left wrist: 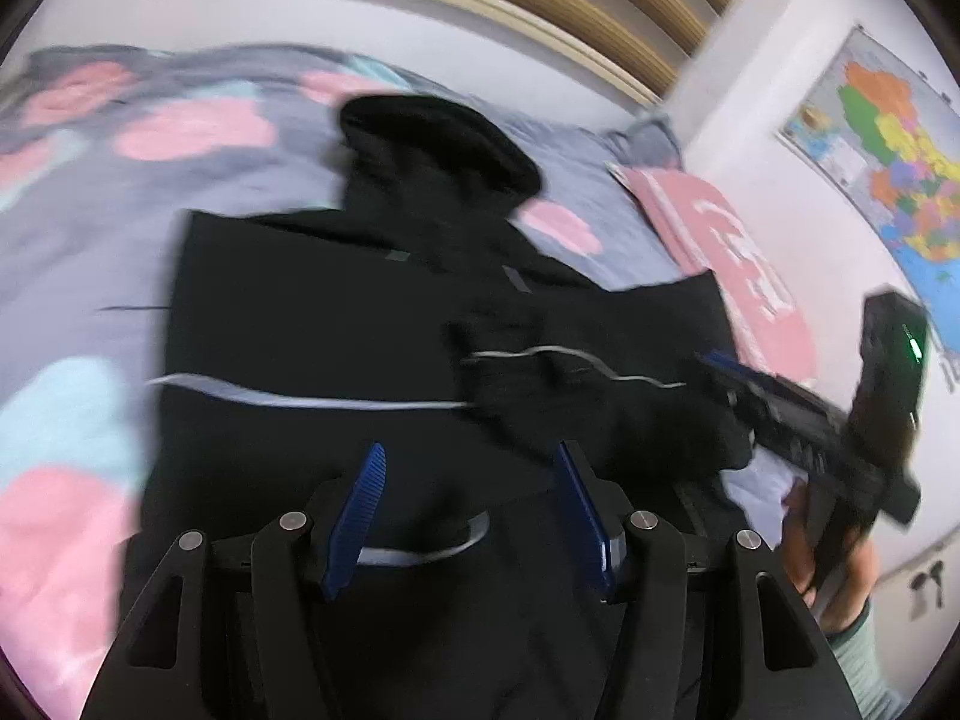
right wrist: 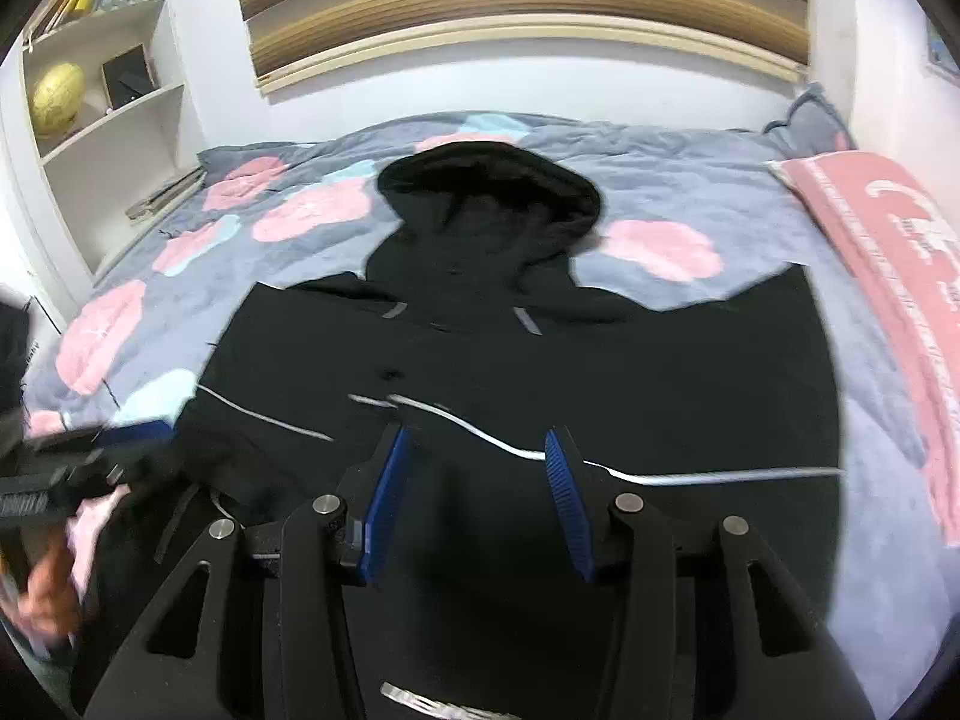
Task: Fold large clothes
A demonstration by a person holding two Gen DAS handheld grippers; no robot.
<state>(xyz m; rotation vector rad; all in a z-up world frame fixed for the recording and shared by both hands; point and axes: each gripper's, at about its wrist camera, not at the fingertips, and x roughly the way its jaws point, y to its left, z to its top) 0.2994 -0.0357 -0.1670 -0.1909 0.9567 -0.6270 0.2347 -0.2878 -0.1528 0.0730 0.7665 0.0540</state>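
Observation:
A black hoodie with a thin white stripe lies spread on the bed, hood toward the headboard; it also shows in the left wrist view. My right gripper is open and empty, hovering over the hoodie's middle. My left gripper is open and empty over the hoodie's lower part. The right gripper also shows in the left wrist view at the hoodie's right side. The left gripper shows blurred at the left edge of the right wrist view.
The bed has a grey quilt with pink and blue flowers. A pink towel lies along its right side. A white shelf with a globe stands left. A wall map hangs right. A wooden headboard is behind.

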